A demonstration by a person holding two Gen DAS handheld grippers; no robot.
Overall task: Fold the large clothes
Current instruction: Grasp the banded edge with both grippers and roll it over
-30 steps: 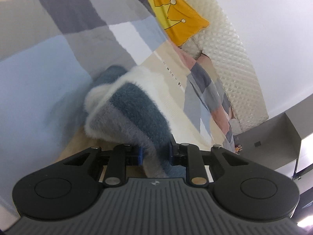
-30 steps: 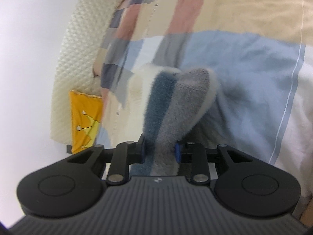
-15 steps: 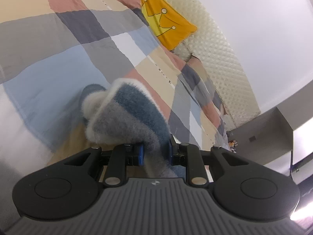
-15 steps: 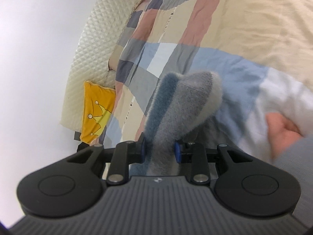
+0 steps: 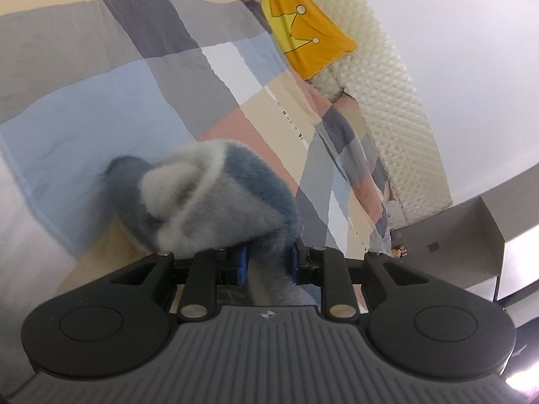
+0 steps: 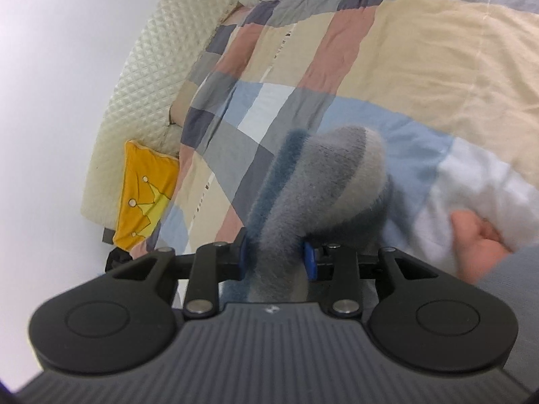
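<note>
A fuzzy garment with blue, grey and white stripes hangs bunched over the bed. In the left wrist view my left gripper [image 5: 269, 262] is shut on a fold of the garment [image 5: 215, 202], which bulges out ahead of the blue pads. In the right wrist view my right gripper [image 6: 276, 259] has another fold of the garment [image 6: 320, 181] between its blue pads. Its jaws are opening, and the fabric still fills the gap and touches both pads. The garment's lower part is hidden behind the gripper bodies.
A patchwork quilt [image 5: 101, 101] covers the bed under the garment. A yellow crown pillow [image 5: 303, 33] leans on the cream quilted headboard [image 5: 397, 101]. A person's hand [image 6: 478, 239] in a grey sleeve rests by white cloth [image 6: 488, 181] at the right.
Both grippers have risen with the garment, which now hangs clear of the quilt. A person's hand has come into the right wrist view at the lower right.
</note>
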